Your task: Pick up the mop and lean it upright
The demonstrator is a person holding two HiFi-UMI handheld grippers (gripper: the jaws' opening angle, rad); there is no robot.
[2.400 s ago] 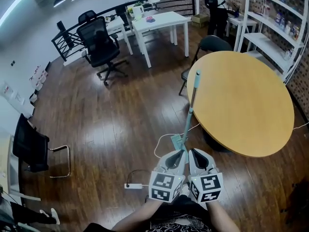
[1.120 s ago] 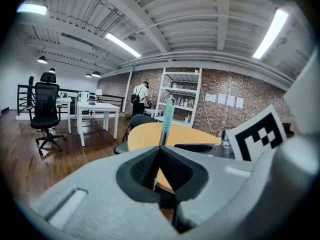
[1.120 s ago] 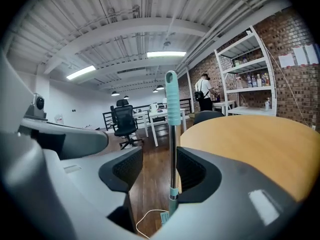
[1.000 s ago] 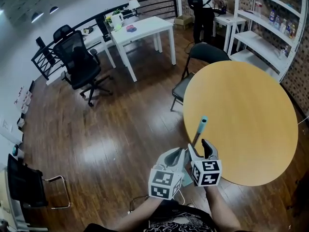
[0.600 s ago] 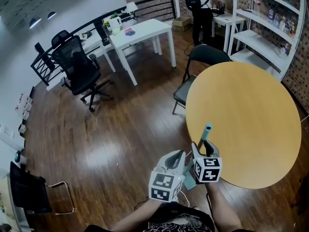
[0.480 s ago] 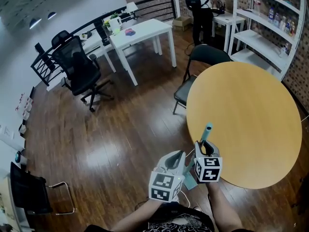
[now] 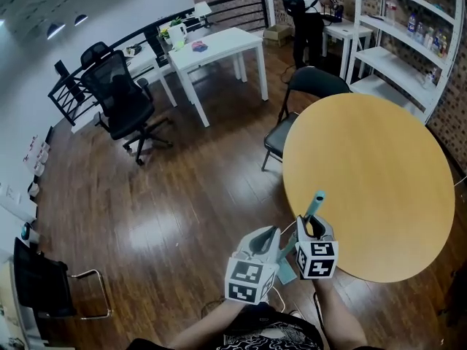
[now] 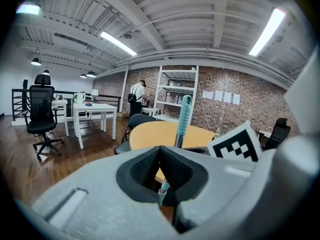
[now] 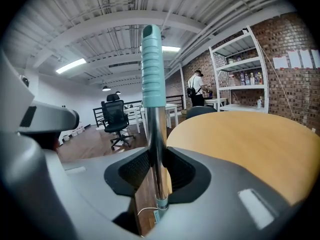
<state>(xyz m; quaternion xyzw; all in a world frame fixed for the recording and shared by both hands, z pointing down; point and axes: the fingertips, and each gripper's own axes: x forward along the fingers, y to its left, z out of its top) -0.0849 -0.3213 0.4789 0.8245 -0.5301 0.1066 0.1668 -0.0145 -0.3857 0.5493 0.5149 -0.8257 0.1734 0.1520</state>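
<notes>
The mop stands nearly upright in front of me. Its teal grip (image 7: 316, 201) tops a metal pole (image 9: 156, 134) beside the round table's edge, and its teal head joint (image 7: 286, 271) shows low between the two marker cubes. My right gripper (image 7: 312, 224) (image 9: 156, 156) has just been closing. Its pads now press on the pole just below the teal grip (image 9: 152, 74). My left gripper (image 7: 268, 233) (image 8: 160, 151) sits just left of the pole with its tips together and nothing between them. The pole (image 8: 180, 129) rises just beyond those tips.
A round wooden table (image 7: 372, 173) fills the right side, with a black chair (image 7: 310, 86) behind it. Further off are a white table (image 7: 219, 46), a black office chair (image 7: 120, 97), white shelving (image 7: 408, 42) and a standing person (image 7: 303, 13).
The right gripper's jaws, spread wide a second ago, have closed round the pole. That gripper has also sunk a little. The left gripper has stayed put.
</notes>
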